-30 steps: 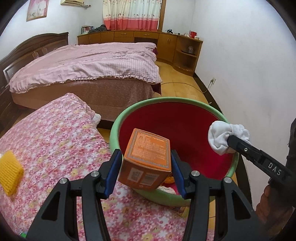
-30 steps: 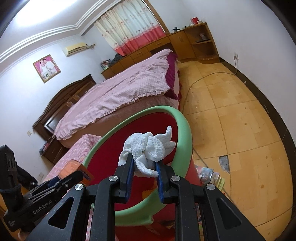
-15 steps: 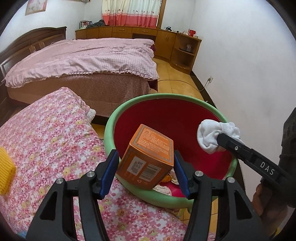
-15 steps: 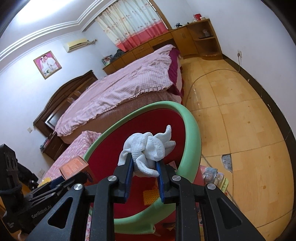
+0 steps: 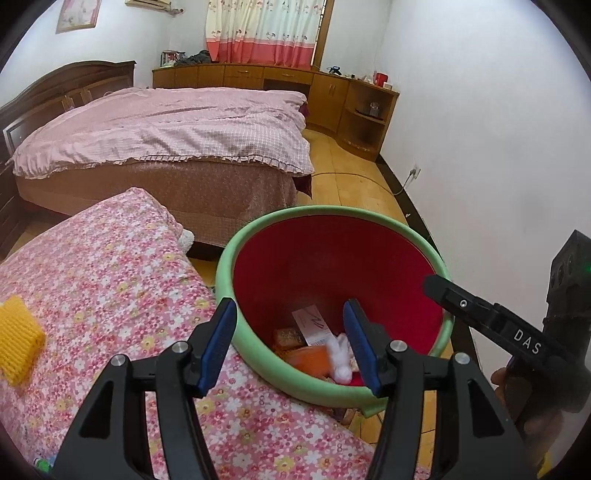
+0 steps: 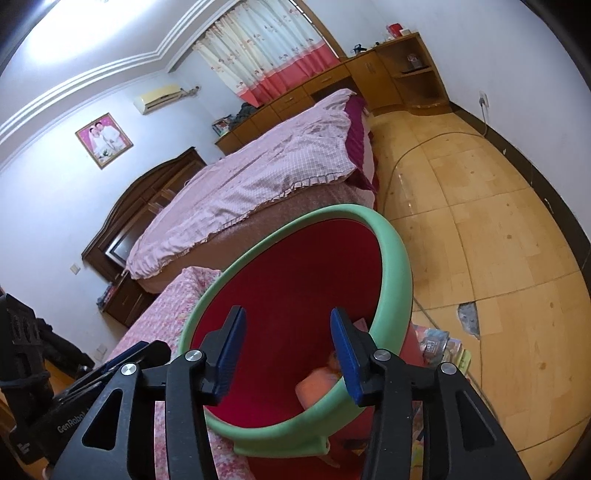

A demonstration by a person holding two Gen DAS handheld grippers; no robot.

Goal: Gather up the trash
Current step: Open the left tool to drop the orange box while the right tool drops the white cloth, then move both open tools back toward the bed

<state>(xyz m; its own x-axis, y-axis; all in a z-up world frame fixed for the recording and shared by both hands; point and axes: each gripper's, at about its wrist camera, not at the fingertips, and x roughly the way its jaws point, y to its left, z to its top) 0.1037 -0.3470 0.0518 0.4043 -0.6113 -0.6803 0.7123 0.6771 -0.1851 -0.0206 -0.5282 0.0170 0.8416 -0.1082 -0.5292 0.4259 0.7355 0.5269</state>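
Our left gripper [image 5: 288, 339] and right gripper [image 6: 286, 349] gape empty, jaws just spread, over the green-rimmed red bin [image 5: 388, 225]. The orange box [image 5: 308, 360] and white tissue wad [image 5: 340, 360], clamped a second ago, now lie inside among wrappers. The bin stands beside the floral bedspread's [image 5: 110, 280] edge; a yellow sponge [image 5: 16, 339] remains there.

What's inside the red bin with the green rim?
In the red bin: orange box, white tissue wad, a white card. Whatever lies under them is covered.

A big bed [image 5: 166, 133] with a pink cover fills the upper left. Curtains [image 5: 262, 33] hang behind it.
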